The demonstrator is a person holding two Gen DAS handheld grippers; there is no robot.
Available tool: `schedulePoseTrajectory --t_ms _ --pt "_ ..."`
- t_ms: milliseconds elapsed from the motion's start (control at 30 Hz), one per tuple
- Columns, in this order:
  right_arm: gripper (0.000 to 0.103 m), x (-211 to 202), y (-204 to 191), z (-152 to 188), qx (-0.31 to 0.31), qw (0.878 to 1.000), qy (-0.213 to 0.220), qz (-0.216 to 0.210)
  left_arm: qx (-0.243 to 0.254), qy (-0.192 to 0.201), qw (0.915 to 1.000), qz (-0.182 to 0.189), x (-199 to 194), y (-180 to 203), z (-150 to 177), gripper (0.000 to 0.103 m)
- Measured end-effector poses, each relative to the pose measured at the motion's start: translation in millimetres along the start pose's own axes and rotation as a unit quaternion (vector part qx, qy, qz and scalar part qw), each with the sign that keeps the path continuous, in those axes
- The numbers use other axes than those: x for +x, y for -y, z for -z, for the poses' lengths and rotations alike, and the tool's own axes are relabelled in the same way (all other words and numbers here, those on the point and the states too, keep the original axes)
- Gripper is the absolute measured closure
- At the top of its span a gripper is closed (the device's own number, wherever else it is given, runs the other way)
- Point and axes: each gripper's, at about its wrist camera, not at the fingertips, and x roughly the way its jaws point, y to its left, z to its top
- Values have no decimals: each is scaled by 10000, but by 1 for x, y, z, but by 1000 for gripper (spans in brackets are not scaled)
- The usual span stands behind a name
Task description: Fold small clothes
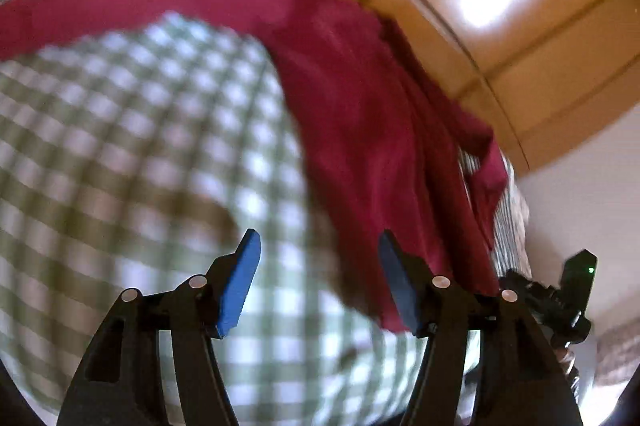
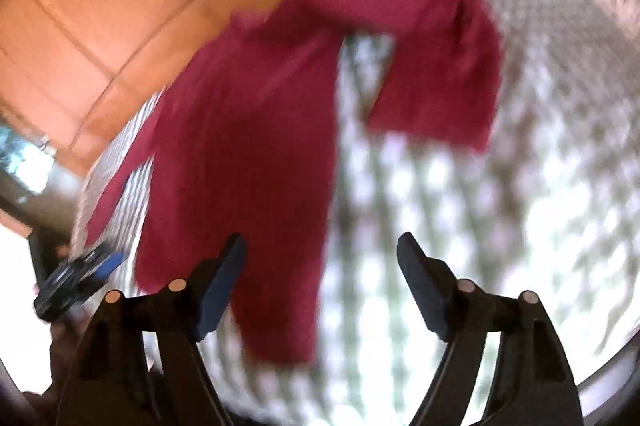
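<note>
Left wrist view, left to right: the green-and-white checked cloth [image 1: 120, 146] covers the counter; a narrow band of the red garment [image 1: 380, 146] runs across the top of it and widens to the right into a bunched, creased body that hangs over the counter's far edge, above the orange tiled floor [image 1: 520, 46]. The left gripper [image 1: 320, 278] has its blue-padded fingers [image 1: 240, 282] spread wide with nothing between them; the right-hand finger lies just beside the garment's lower hem. The other gripper's body shows at the far right edge.

Right wrist view, left to right: tiled floor, then the left gripper low at the margin, then the garment's long body [image 2: 248, 166] lying on the checked cloth [image 2: 540, 166], with a shorter part doubled back at upper right. The right gripper [image 2: 322, 278] is likewise wide open and holds nothing; its left finger overlaps the garment's lower part in the picture, though contact cannot be judged through the blur.

Judged step: laying the garment flat before the first fold. To do it well, each gripper should pinch a single layer at a hem corner, draw the overhanging part fully onto the counter, and pull the corners apart until the creases are gone, so that later fold lines fall straight
</note>
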Motion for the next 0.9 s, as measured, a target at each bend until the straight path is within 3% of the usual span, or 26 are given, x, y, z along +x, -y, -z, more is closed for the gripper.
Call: schedulePoseTrajectory --t_ms 33,67,100,133,200,300,500,567,700,800,900 --pt "34 6 -3 10 -35 9999 -117 -9 -13 -130 9997 187 10 4 3 43" --pt "43 10 -6 16 -33 9999 -159 -11 -24 -222 9993 311 18 9 5 48" --pt "59 15 -7 20 39 9998 -215 -42 -11 -295 9990 337 25 13 5 62" --pt "68 17 -9 20 73 9997 -234 -79 54 -429 9986 298 36 19 6 83" --pt "95 12 -16 15 -56 9998 -143 -113 256 -498 9983 190 43 29 3 92" --pt "96 -15 -34 1 -395 9990 228 -36 378 -249 9985 300 23 38 -7 95" --pt "96 -103 -61 -16 -831 9867 1333 -411 655 456 9953 549 -82 41 -38 95" --pt "96 -117 -63 -9 -985 9841 1420 -404 719 558 9947 483 -114 36 -45 96" --pt "96 -99 -43 21 -992 9916 825 -73 732 378 9966 -1 -140 7 -35 95" --pt "96 -56 -17 55 -881 9955 40 352 606 -55 9975 -352 -124 -22 -11 96" --pt "97 -28 2 84 -742 9943 -506 576 696 -388 9920 -978 -93 -42 12 94"
